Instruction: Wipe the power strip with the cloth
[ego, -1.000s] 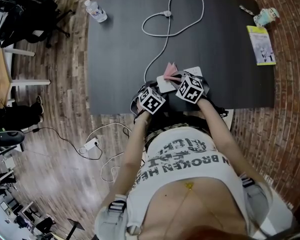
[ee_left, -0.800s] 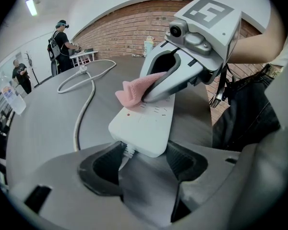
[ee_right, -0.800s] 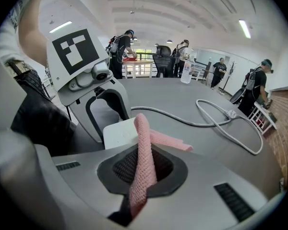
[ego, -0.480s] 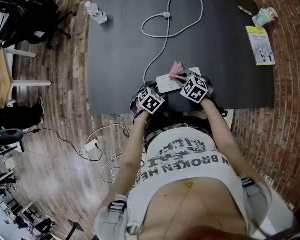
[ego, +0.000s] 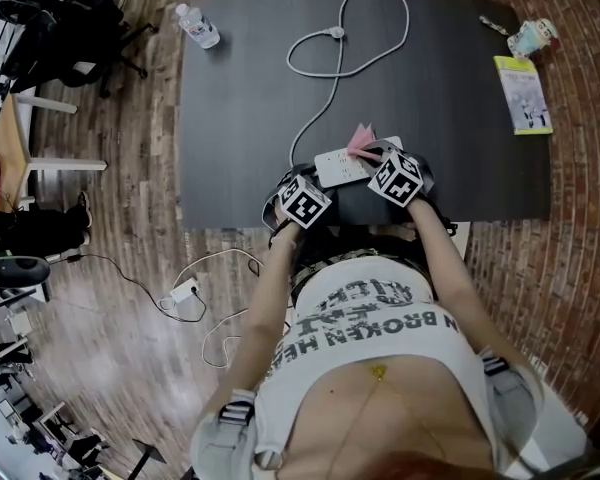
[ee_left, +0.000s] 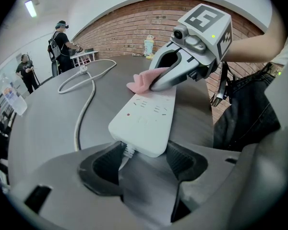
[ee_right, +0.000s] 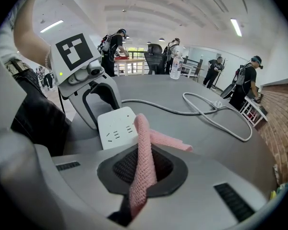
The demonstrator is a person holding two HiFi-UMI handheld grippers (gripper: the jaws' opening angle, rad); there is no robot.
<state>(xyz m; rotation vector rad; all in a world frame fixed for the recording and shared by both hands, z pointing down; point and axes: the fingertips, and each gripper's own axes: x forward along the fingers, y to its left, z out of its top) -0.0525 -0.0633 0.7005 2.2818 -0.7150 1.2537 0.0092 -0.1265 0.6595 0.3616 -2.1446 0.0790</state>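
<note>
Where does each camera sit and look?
Head view: on the head, looking down at the dark grey table; torso and arms show.
Left gripper view: on the left tool, facing along the white rectangular plastic power strip it grips; right forearm shows.
Right gripper view: on the right tool, facing past its pink knitted cloth; left arm shows.
Gripper views share strip and cloth.
</note>
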